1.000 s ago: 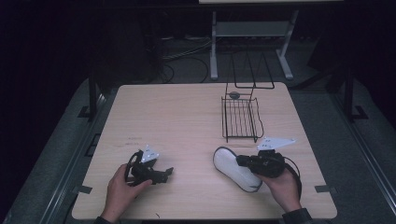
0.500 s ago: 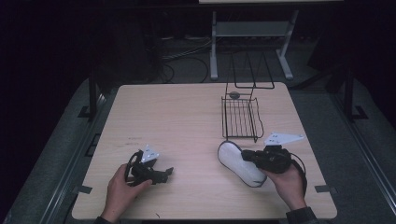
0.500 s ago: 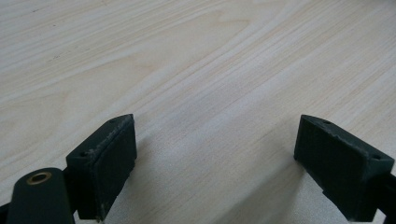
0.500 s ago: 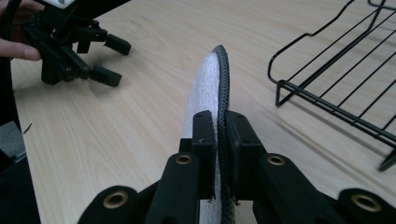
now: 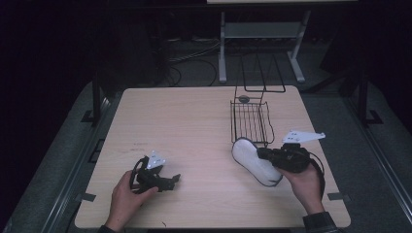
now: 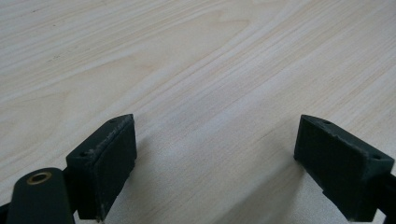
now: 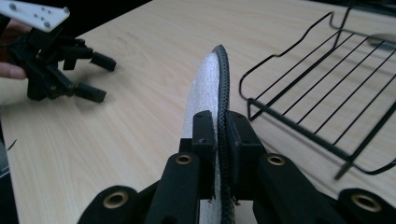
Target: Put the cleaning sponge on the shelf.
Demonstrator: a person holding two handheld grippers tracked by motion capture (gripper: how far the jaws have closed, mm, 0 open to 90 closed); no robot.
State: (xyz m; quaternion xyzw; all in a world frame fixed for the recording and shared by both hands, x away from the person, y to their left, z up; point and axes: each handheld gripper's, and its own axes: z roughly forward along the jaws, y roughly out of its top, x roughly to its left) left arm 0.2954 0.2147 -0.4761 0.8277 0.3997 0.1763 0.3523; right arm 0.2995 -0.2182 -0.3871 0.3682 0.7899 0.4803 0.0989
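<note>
The room around is dark, with cables on the floor and a light metal frame at the upper middle of the high view; in the centre stands a pale wooden counter (image 5: 194, 126). On the right part of the counter, a little above the middle of the frame, lies a black wire rack (image 5: 250, 119) with a raised wire handle, and a small dark round thing (image 5: 244, 99) sits just at its upper left corner. The white insole (image 5: 255, 161) with a black rim is at the lower right of the high view, just below the rack. The right hand-held gripper (image 5: 265, 154) pinches it: in the right gripper view the two jaws are pressed on both faces of the insole (image 7: 210, 93), which stands on its edge, with the rack (image 7: 317, 93) near it at the right of that frame. The left hand-held gripper (image 5: 172, 180) is at the lower left of the high view, low over the counter, well apart from the insole. In the left gripper view its jaws are spread wide, with only bare wood (image 6: 196, 70) between them.
</note>
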